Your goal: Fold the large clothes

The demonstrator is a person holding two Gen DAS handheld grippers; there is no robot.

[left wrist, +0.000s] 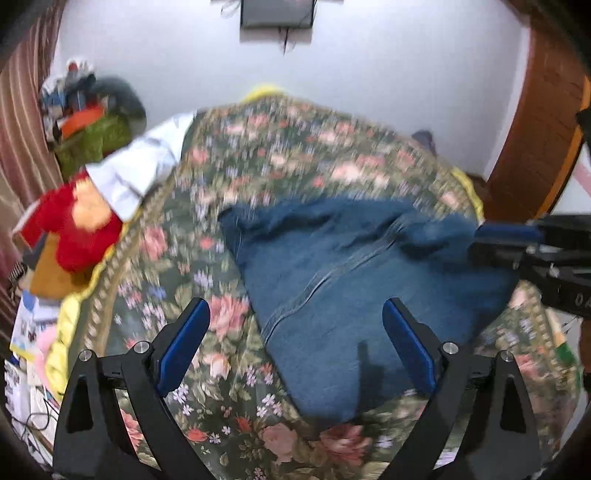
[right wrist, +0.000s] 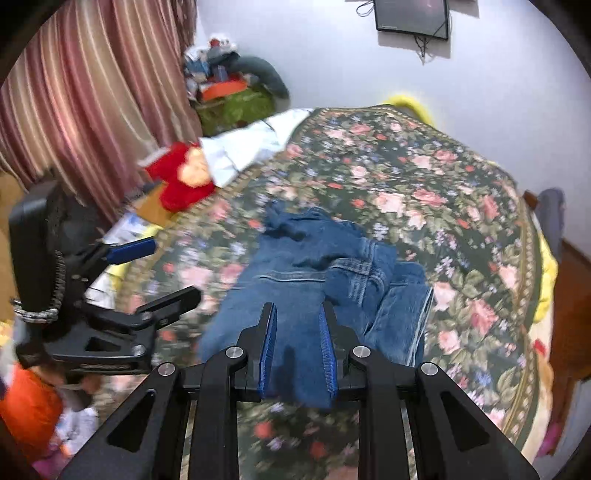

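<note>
Left wrist view. Nearest the lens I logged my left gripper [left wrist: 295, 328], its blue-padded fingers [left wrist: 184, 343] spread wide, released, nothing between them. Beyond them lay the jeans [left wrist: 351, 273], blue denim bunched on the floral bedspread [left wrist: 258, 155], the near end reaching down between the spread fingers; I could not tell whether any finger touched the cloth. My right gripper [left wrist: 495, 243] entered from the right edge at the far right end of the denim; from here I could not tell its state. At the bed's left edge: a white cloth [left wrist: 136, 166], a red plush toy [left wrist: 74, 221], a heap of clutter [left wrist: 92, 122] behind. A dark screen [left wrist: 277, 14] hung on the wall.

Right wrist view. Nearest were my right gripper's fingers [right wrist: 267, 347], the gripper [right wrist: 297, 317] standing narrowly parted, with a fold of the jeans [right wrist: 306, 273] running down between the pads; whether they pinched it I could not tell. The rest of the denim lay rumpled ahead, mid-bedspread [right wrist: 424, 177]. My left gripper [right wrist: 162, 266] stood at left, fingers apart, above the bed's left border. Striped curtain [right wrist: 92, 92], plush toy [right wrist: 181, 177], white cloth [right wrist: 251, 144] and screen [right wrist: 412, 18] completed the entry.
</note>
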